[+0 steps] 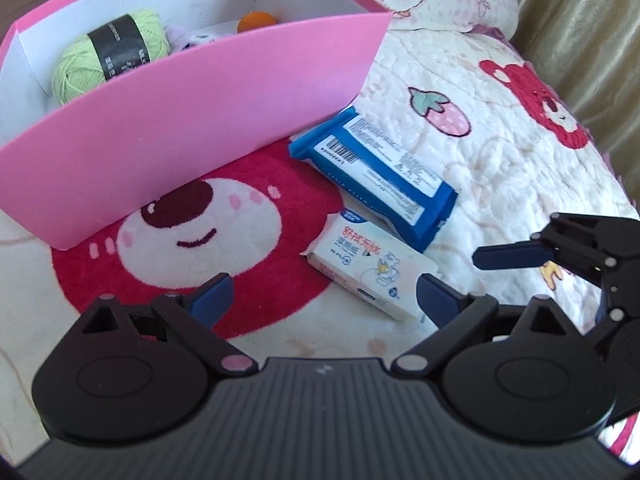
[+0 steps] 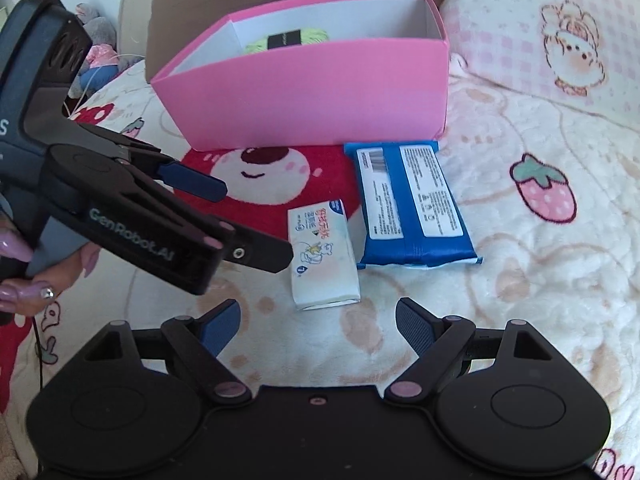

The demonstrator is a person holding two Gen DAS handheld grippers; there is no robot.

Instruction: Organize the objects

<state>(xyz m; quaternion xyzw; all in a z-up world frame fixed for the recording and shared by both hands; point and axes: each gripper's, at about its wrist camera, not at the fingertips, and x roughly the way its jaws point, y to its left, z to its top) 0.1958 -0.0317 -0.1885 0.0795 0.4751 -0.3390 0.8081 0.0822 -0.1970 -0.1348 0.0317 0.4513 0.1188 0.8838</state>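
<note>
While both grippers hover over bedspread (image 2: 520,280), nothing gripped: left gripper (image 1: 324,292) fingers apart, right gripper (image 2: 318,316) fingers apart. White tissue pack (image 2: 324,254) lies just ahead of both, touching blue wipes pack (image 2: 412,204). Pink box (image 2: 312,92) behind packs holds green yarn ball (image 1: 108,56).

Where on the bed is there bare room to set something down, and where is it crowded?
Free: the blanket right of the blue pack, around the strawberry print. Crowded: in front of the pink box, where the blue pack and small white pack lie side by side with both tools near.
</note>
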